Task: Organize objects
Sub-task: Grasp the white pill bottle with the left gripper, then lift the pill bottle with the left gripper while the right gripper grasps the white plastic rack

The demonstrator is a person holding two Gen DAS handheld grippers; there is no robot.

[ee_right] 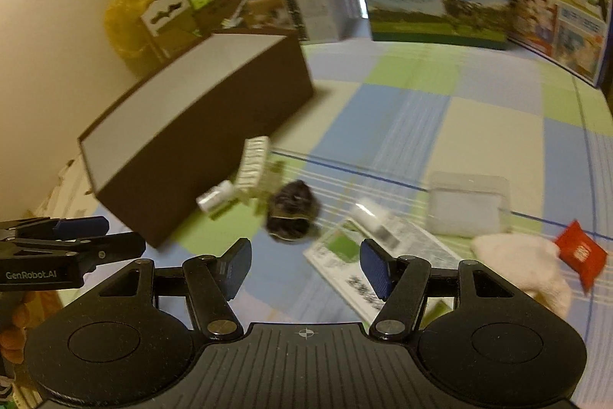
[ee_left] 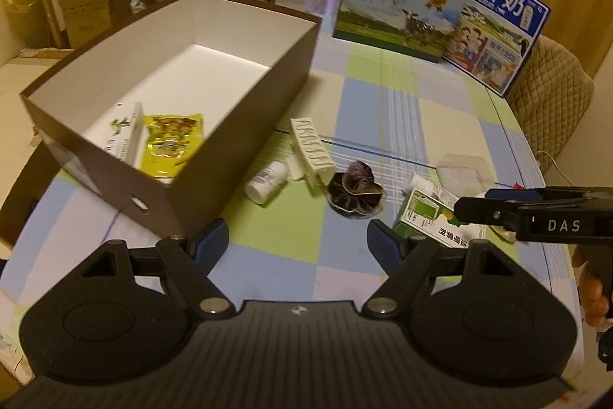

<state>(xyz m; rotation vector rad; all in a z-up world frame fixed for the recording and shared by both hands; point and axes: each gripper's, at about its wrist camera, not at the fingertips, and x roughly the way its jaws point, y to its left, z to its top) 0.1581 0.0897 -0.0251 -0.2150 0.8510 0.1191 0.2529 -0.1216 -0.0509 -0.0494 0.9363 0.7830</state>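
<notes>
Brown cardboard box is sitting on the checked desk, already holding two packets. I am holding both the left hand-held gripper and the right hand-held gripper apart and empty above loose clutter: pill bottle, hair claw, scrunchie. Crowding them risks nudging the bottle rolling.

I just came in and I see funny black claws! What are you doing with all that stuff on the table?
A person holds a left gripper and a right gripper, both open and empty, over the checked table. They are tidying things into the brown box, which already holds a yellow packet. A white bottle, a hair claw clip and a dark scrunchie still lie outside it.
</notes>
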